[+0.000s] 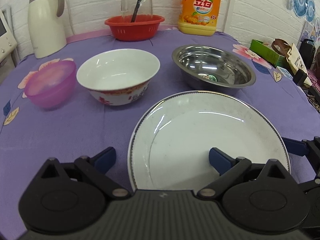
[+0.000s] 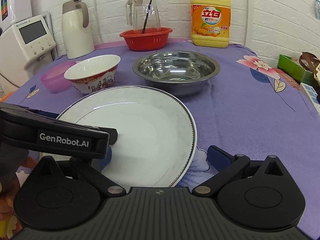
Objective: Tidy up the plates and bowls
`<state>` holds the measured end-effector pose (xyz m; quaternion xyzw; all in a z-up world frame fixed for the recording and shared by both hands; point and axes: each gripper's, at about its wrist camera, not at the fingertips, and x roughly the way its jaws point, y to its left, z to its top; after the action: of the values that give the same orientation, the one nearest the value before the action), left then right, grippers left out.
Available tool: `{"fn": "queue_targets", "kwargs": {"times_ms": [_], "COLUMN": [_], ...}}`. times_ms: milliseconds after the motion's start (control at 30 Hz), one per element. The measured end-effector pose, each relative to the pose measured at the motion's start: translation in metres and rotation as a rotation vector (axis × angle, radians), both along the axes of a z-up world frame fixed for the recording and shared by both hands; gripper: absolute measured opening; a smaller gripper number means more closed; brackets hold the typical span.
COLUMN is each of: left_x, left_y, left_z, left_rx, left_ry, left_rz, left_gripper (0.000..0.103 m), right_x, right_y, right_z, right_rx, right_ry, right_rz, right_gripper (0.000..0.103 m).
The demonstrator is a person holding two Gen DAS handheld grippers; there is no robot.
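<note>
both claws hover low over a purple cloth (image 1: 60, 136), angled down at a white plate (image 1: 210, 140). left claw (image 1: 162, 158) has its jaws wide apart, holding nothing: one blue pad sits over the bare cloth just left of the plate's rim, the other over the plate's inner surface, so the near left edge of the rim lies between them. whether the pad touches the plate cannot be told. right claw (image 2: 160, 154) is also spread and empty, straddling the plate's near right edge; its left finger is partly hidden behind the left claw's arm, which crosses in front.

plate lies flat, nearest of all the dishes, directly ahead of both claws. behind it, well apart, stand three bowls in a row: a small purple bowl (image 1: 50, 84) at far left, a white patterned bowl (image 1: 118, 76) in the middle, a steel bowl (image 1: 214, 68) at right.

judged from this, the plate is the thing in hand, and the left claw is better placed, needing only to close on the rim. nothing is stacked yet, so the task looks barely begun.
</note>
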<state>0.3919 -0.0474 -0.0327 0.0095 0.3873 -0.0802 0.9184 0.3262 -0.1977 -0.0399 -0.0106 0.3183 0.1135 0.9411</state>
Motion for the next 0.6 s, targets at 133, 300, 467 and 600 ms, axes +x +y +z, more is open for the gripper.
{"fn": "queue_targets", "kwargs": {"times_ms": [133, 300, 467, 600], "left_x": [0.0002, -0.0002, -0.002, -0.0044], "left_y": [-0.002, -0.0039, 0.0005, -0.0041], "left_z": [-0.0001, -0.0006, -0.0009, 0.0023], "left_rx": [-0.001, -0.002, -0.004, -0.026], "left_ry": [-0.002, -0.005, -0.002, -0.016], "left_rz": [0.004, 0.001, -0.019, -0.059], "left_gripper": [0.099, 0.099, 0.099, 0.08], "right_x": [0.0005, 0.0007, -0.0014, -0.0031], "right_y": [0.0018, 0.0014, -0.001, 0.0011], "right_z": [0.0004, 0.0003, 0.0012, 0.0014], "right_rx": [-0.006, -0.007, -0.011, -0.012], "right_ry": [0.0, 0.0, 0.007, 0.005], "right_rz": [-0.006, -0.006, -0.004, -0.027], "right_gripper": [0.103, 0.103, 0.103, 0.103]}}
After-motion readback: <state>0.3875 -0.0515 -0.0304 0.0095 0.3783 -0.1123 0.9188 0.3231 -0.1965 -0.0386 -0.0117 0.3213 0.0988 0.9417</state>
